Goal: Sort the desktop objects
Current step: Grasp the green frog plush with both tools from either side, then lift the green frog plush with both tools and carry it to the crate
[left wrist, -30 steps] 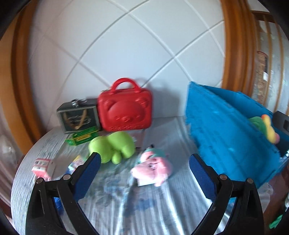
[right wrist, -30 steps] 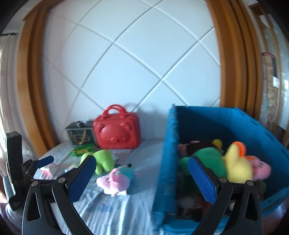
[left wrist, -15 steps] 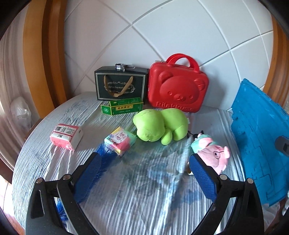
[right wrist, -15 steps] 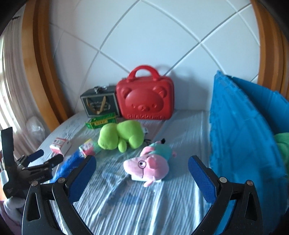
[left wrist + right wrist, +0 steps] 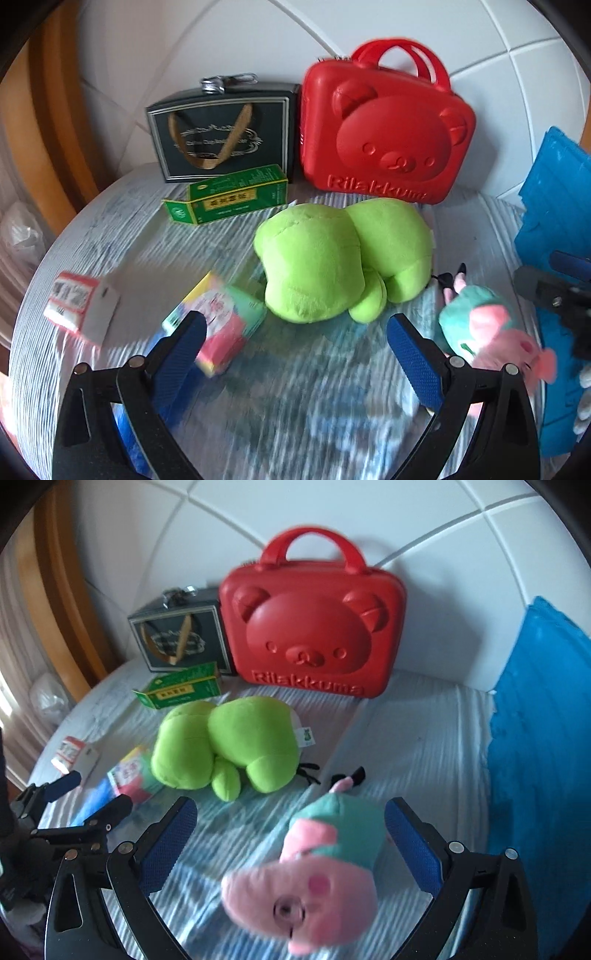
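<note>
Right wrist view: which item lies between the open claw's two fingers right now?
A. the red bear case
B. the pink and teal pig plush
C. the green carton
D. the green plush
B. The pink and teal pig plush lies between the blue pads of the open right claw, not yet gripped; the green plush lies farther back, toward the red bear case.
</note>
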Tool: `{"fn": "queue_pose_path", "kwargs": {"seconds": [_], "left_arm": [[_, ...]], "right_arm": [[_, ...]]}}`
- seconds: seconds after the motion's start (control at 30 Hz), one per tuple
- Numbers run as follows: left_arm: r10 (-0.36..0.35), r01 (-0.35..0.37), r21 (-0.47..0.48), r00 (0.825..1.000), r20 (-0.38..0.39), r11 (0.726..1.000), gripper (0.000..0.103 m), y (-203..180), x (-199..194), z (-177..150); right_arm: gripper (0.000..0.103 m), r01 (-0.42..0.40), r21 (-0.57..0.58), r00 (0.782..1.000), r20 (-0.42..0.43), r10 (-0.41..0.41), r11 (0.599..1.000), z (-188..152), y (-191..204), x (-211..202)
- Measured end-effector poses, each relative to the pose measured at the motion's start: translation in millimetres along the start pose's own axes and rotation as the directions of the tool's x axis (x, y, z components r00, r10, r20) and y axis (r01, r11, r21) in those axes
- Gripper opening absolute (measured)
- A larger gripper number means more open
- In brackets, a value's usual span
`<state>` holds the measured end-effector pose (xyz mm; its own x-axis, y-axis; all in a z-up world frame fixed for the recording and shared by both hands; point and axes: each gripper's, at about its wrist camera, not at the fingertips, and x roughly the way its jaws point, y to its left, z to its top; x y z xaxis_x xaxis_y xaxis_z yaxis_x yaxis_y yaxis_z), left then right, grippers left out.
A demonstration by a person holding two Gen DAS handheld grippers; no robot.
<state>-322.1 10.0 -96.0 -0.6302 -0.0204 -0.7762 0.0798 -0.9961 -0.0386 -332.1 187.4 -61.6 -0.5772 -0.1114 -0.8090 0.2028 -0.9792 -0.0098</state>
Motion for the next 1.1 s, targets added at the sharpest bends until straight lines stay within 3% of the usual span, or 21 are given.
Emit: {"fn": "queue_pose_path", "kwargs": {"seconds": [0.2, 0.33, 0.47, 0.6, 0.73, 0.8, 0.83, 0.93, 1.1], "left_arm": [[-0.009, 0.015, 0.060, 0.995, -0.103, 0.998, 0.099, -10, 72, 20], [-0.020, 0.030, 0.069, 0.990, -0.142, 0.997, 0.099, -13, 105, 25], [-0.055, 0.068, 0.079, 0.986, -0.154, 0.995, 0.101, -13, 119, 30], [-0.047, 0.059, 0.081, 0.988, -0.145, 0.995, 0.101, -13, 128, 34], [-0.054, 0.063, 0.055, 0.988, -0.148, 0.996, 0.101, -9, 137, 38], [-0.079, 0.088, 0.053, 0.986, -0.146, 0.995, 0.095, -8, 139, 39], [-0.082, 0.090, 0.058, 0.987, -0.138, 0.994, 0.092, -9, 138, 38], [-0.066, 0.076, 0.086, 0.991, -0.113, 0.993, 0.082, -15, 129, 36], [-0.059, 0.065, 0.123, 0.997, -0.058, 0.990, 0.080, -21, 101, 30]], "right_arm": [[0.103, 0.002, -0.006, 0.992, -0.129, -0.003, 1.000, 18, -1, 82], [0.103, -0.043, 0.013, 0.980, -0.195, 0.045, 0.999, 24, -1, 115], [0.103, -0.055, -0.003, 0.969, -0.242, 0.053, 0.998, 32, 6, 138], [0.103, -0.081, 0.008, 0.946, -0.313, 0.079, 0.997, 41, 10, 167], [0.103, -0.115, 0.031, 0.938, -0.326, 0.119, 0.993, 48, 10, 180], [0.094, -0.141, 0.028, 0.939, -0.312, 0.142, 0.990, 49, 11, 178], [0.073, -0.167, 0.030, 0.937, -0.305, 0.168, 0.985, 48, 12, 176], [0.060, -0.133, -0.015, 0.953, -0.276, 0.124, 0.991, 44, 16, 166], [0.054, -0.140, -0.023, 0.969, -0.209, 0.132, 0.990, 37, 15, 140]]}}
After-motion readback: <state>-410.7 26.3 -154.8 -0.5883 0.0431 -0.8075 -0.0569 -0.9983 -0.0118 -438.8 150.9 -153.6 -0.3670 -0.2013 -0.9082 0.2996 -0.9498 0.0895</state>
